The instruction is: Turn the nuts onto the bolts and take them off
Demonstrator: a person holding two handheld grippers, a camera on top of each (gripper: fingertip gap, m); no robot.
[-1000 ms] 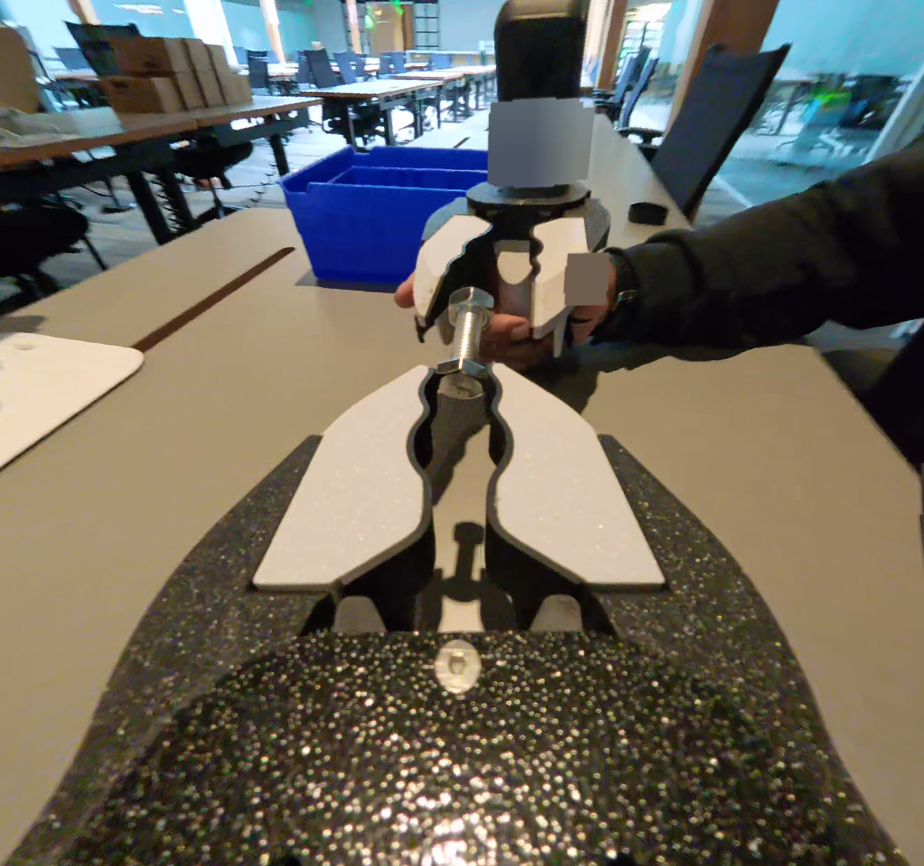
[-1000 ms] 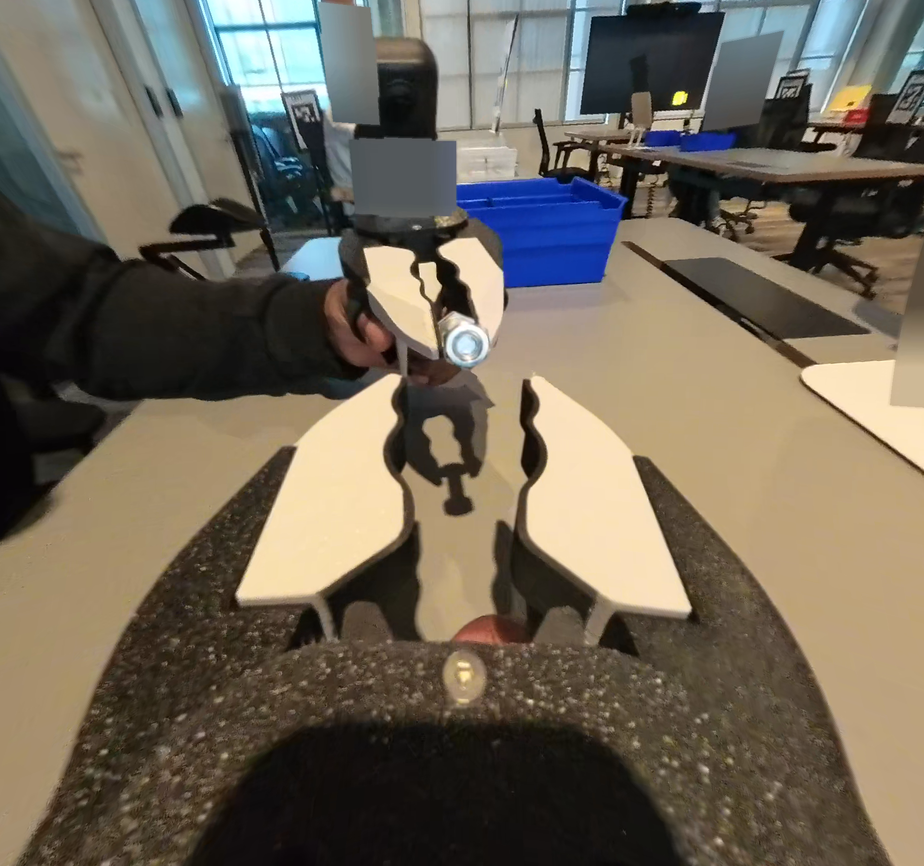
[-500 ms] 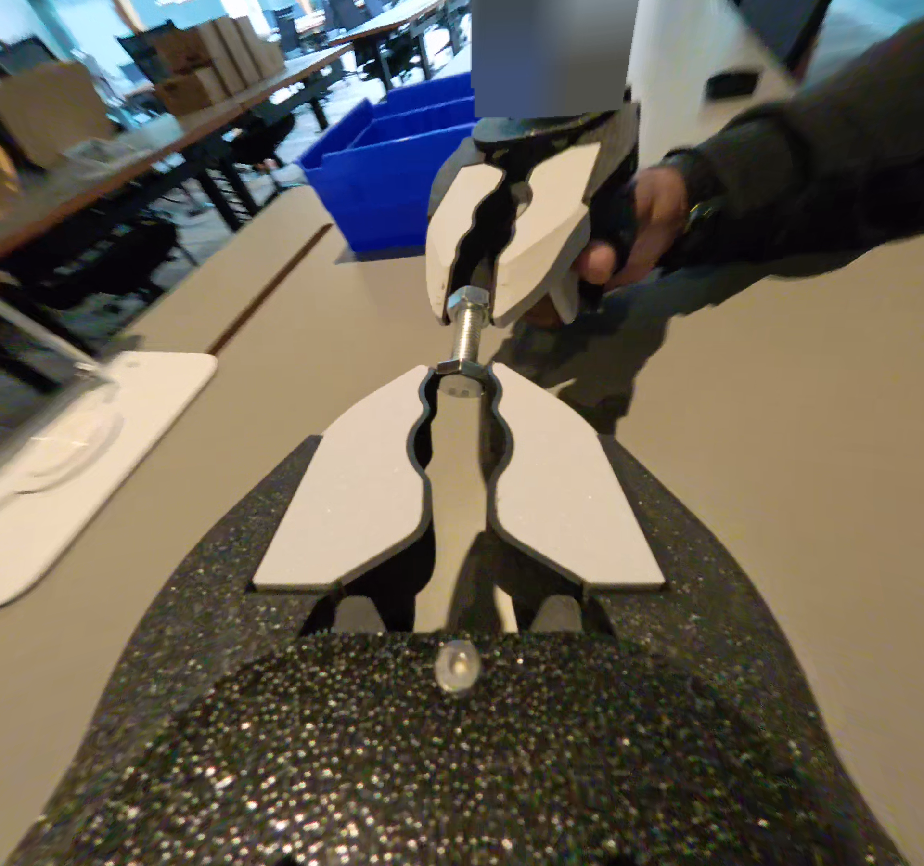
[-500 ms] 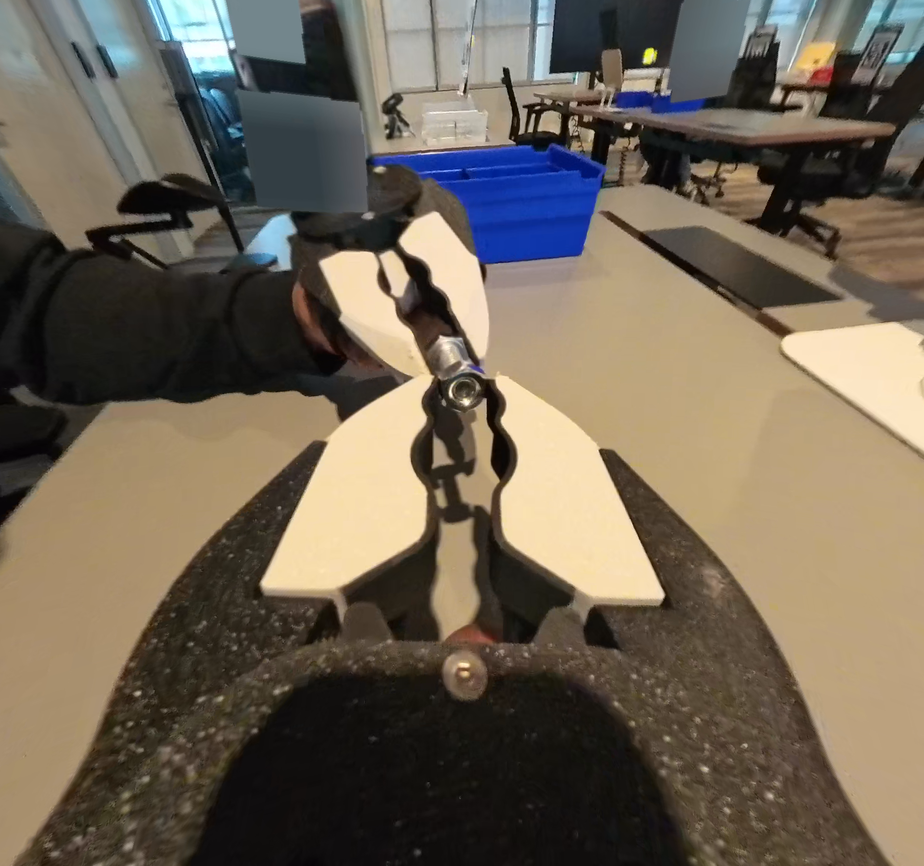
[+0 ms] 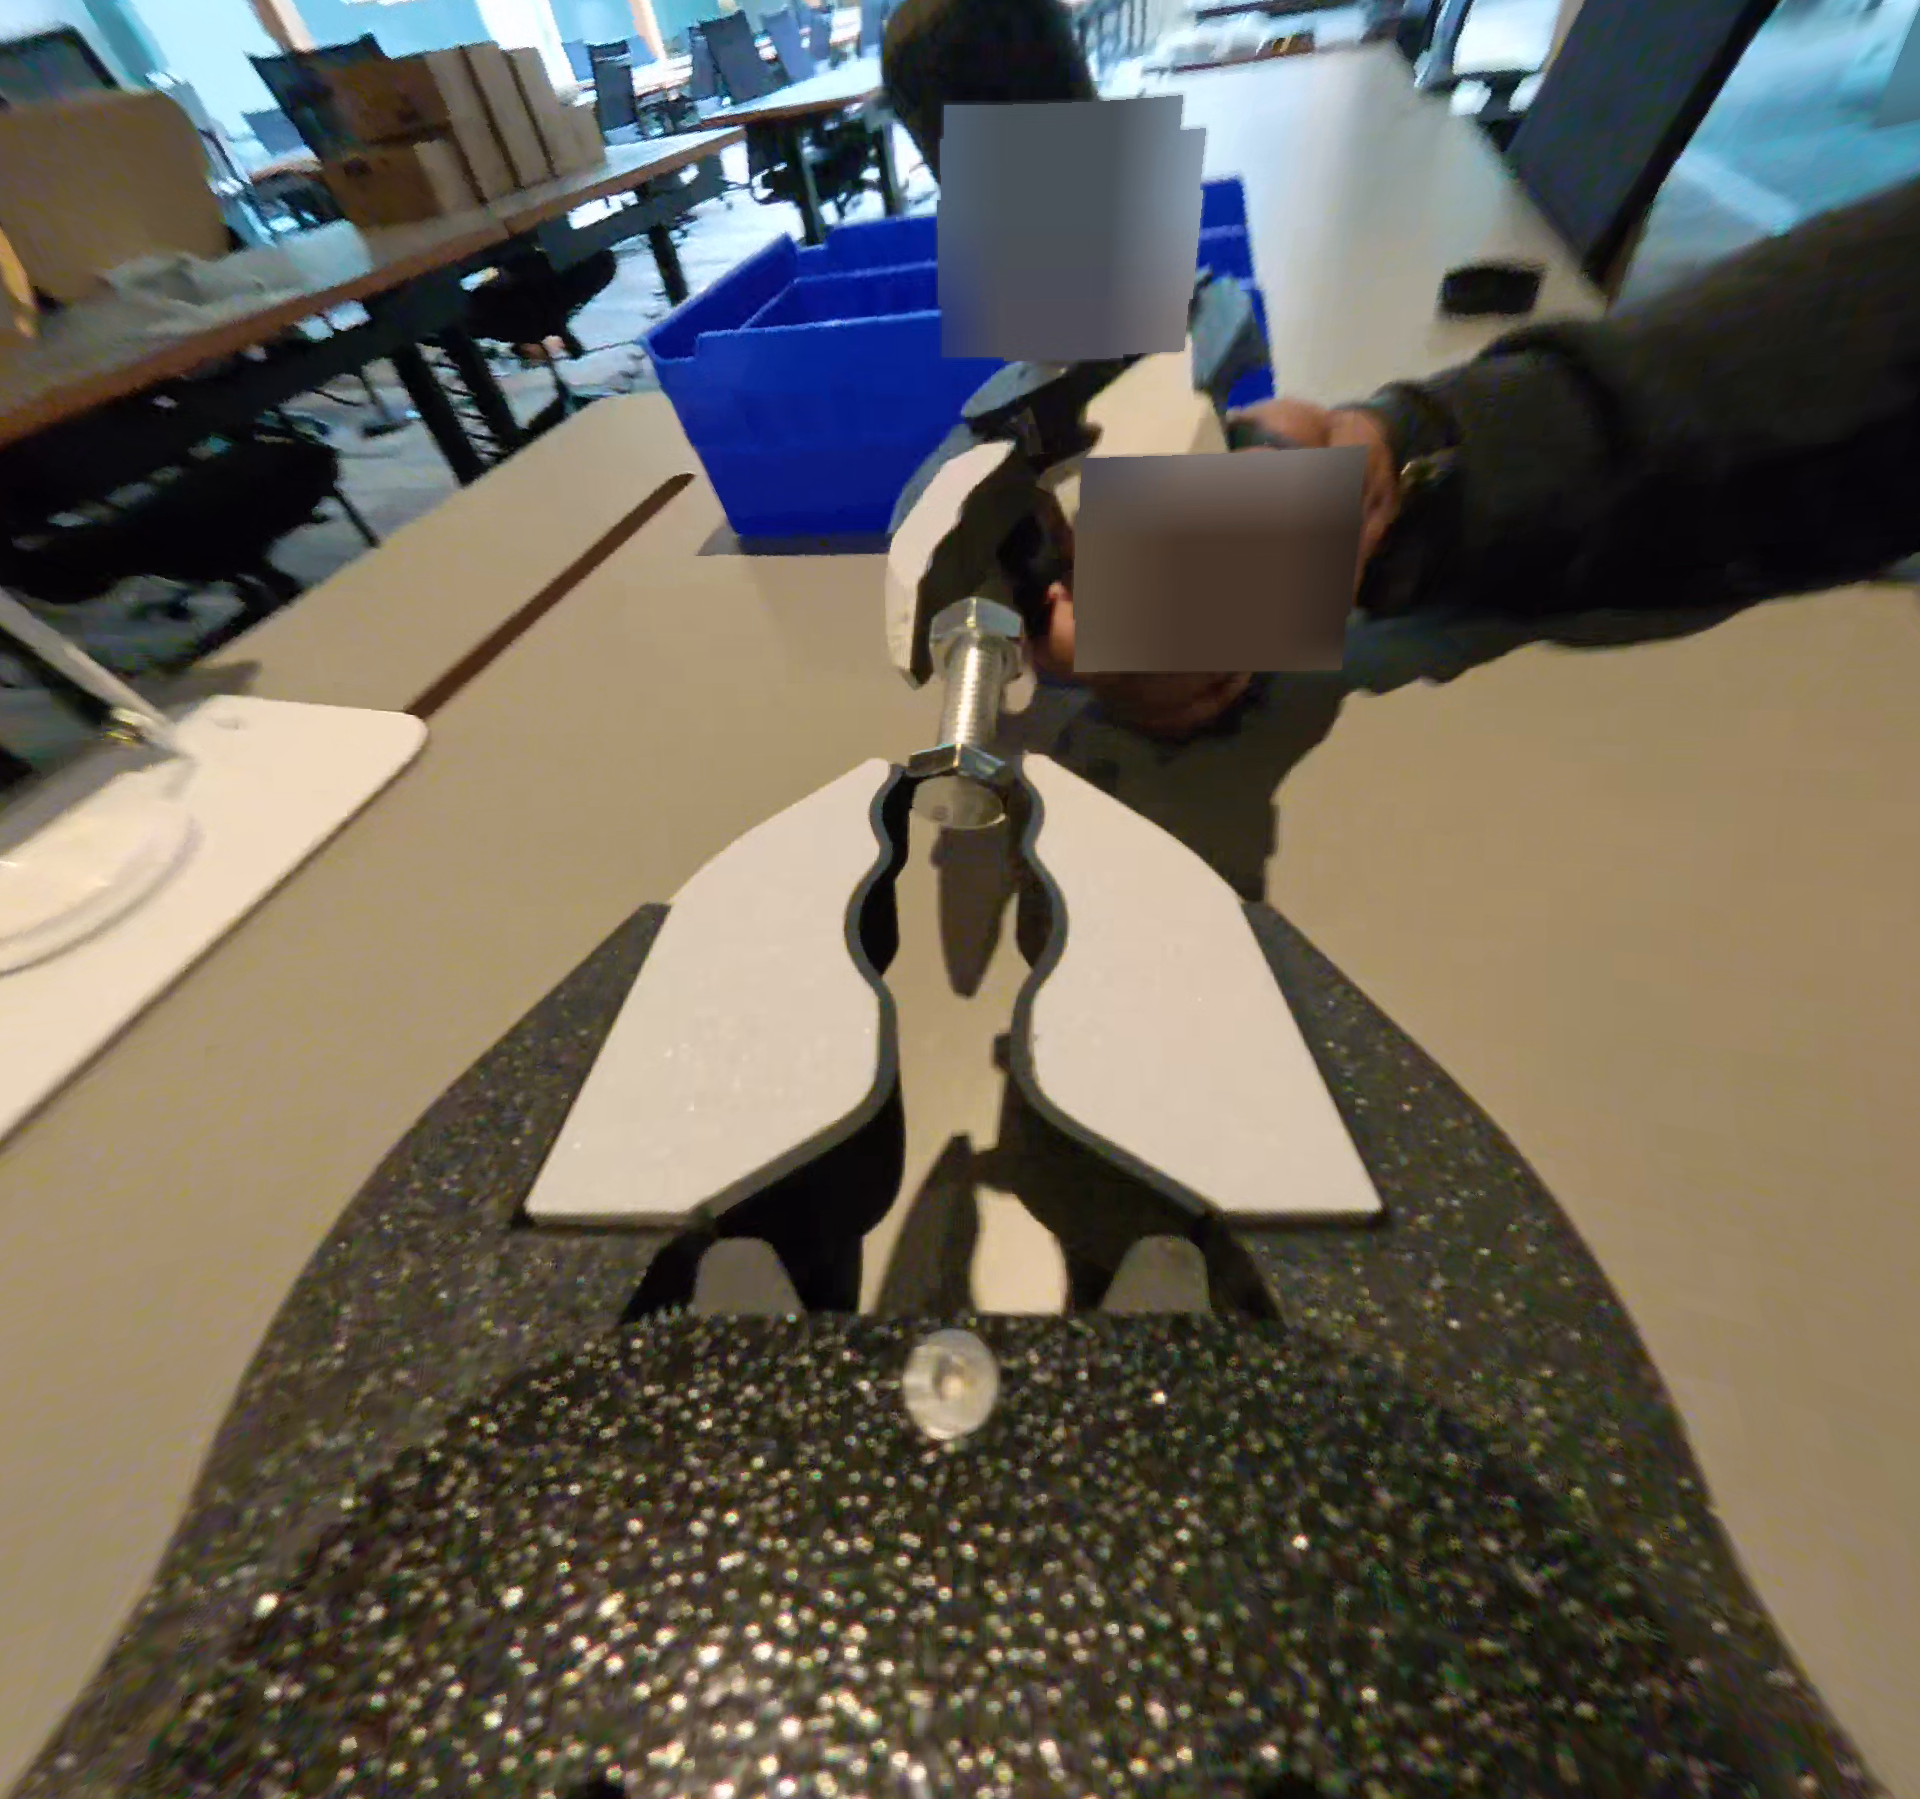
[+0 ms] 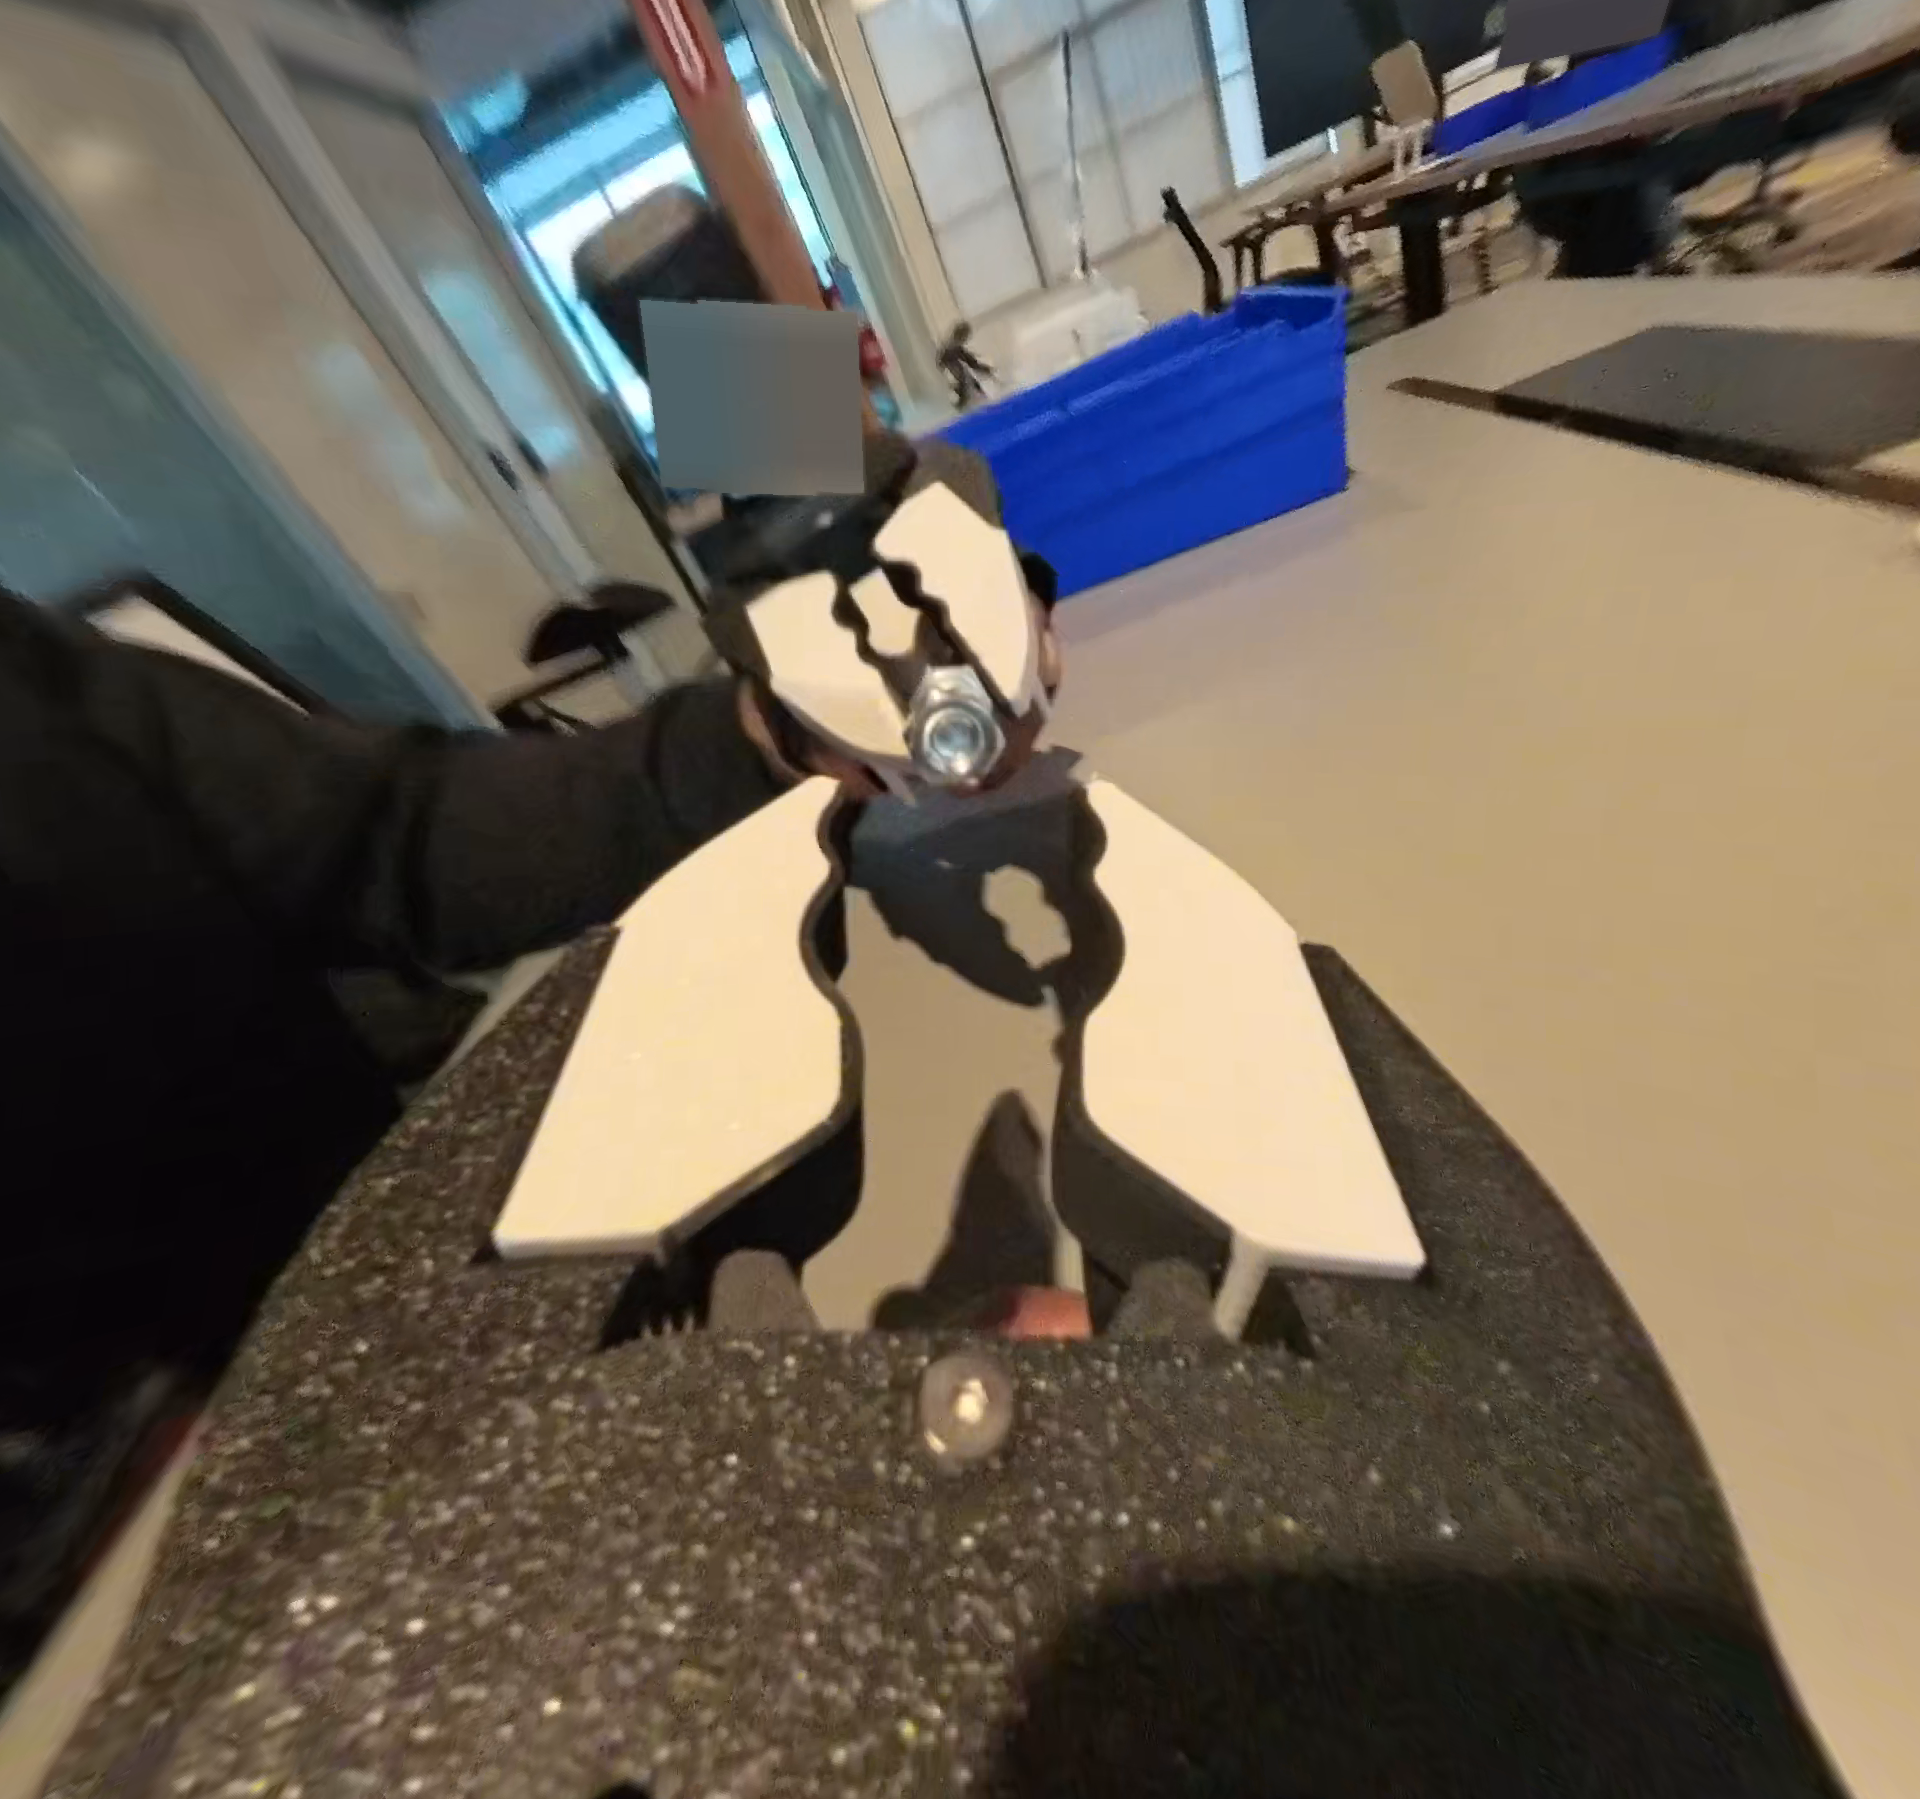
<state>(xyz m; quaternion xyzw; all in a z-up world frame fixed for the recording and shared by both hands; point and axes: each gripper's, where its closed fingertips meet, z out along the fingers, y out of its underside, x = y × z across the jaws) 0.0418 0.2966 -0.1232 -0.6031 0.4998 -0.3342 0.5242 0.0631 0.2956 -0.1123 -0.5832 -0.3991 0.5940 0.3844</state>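
The bolt [image 5: 971, 689] is held up in the air, in front of the blue bin [image 5: 810, 419] and above the surface [image 5: 1558, 918]. The nut [image 5: 954, 762] sits at the end of the bolt that is farther from the blue bin, with only a little bit of thread poking out past it.

The left gripper [image 5: 956, 783] is squeezed tight on the nut and holds it.

The right gripper [image 6: 961, 793] is at the bolt's other end, the end with the head, nearer the blue bin. Its fingers are partly open, wider than the head, so it does not seem to be pinching anything. It looks like it is getting ready for a new grab.

To do this step well, the right gripper should line up straight with the bolt, close flat on the sides of the head, then twist. The left gripper should keep the nut from turning. If the bolt tips sideways, the thread could jam. A loose pinch could let the head slip.
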